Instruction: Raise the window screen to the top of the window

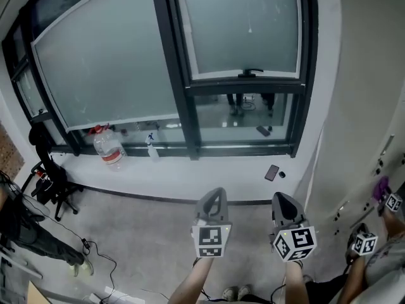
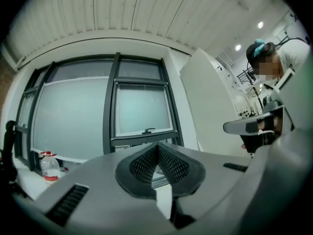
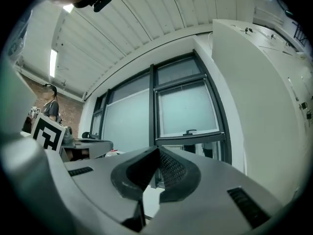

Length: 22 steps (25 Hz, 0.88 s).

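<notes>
two grippers appear in the head view, low in the frame and well apart from the window. the left gripper and right gripper sit side by side. one window screen covers the right sash; its lower bar carries one handle, just above the dark crossbar. the sill holds one water bottle, one spray bottle and one phone.

left gripper view: the jaws meet at the tips, with nothing between them. the window screen lies ahead, untouched. one person stands at the right.

right gripper view: the jaws are pressed together and empty. the window screen and its handle lie ahead, not in contact.
</notes>
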### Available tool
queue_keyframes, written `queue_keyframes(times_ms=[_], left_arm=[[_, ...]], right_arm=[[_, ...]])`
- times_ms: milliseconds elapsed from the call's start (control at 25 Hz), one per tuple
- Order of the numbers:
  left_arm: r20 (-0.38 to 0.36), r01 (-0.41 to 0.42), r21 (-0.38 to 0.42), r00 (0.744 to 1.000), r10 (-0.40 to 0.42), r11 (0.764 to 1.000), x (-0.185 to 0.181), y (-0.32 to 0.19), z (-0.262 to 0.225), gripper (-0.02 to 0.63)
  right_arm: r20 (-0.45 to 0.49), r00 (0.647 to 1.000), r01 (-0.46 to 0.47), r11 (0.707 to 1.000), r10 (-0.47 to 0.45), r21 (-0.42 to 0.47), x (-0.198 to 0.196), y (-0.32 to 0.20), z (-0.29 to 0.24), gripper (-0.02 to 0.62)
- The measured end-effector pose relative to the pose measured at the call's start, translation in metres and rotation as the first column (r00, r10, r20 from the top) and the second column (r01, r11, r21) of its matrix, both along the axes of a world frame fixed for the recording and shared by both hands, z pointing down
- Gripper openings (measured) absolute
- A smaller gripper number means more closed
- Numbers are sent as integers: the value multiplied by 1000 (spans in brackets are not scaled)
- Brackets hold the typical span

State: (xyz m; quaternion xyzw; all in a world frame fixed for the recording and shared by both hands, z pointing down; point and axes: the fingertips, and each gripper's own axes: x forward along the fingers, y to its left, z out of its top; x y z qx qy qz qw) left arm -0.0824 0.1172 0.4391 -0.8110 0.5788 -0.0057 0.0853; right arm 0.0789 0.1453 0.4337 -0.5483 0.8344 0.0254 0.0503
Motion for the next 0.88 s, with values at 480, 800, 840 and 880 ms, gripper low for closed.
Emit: queue_keyframes(times_ms=[480, 800, 840, 880], left_arm=[[3, 0, 20, 1000, 0, 1000, 29, 23, -2, 3], [11, 12, -3, 1000, -12, 1000, 25, 34, 13, 3], [12, 13, -3, 1000, -13, 1000, 25, 34, 13, 3], [11, 15, -4, 1000, -15, 1000, 25, 35, 13, 3]], right_arm=[[-45, 999, -5, 1000, 6, 8, 29, 28, -4, 6], [-63, 998, -4, 1000, 5, 15, 27, 35, 0, 6], [-66, 998, -3, 1000, 4, 15, 25, 36, 1, 6], [-70, 998, -2, 1000, 3, 16, 24, 36, 1, 6]])
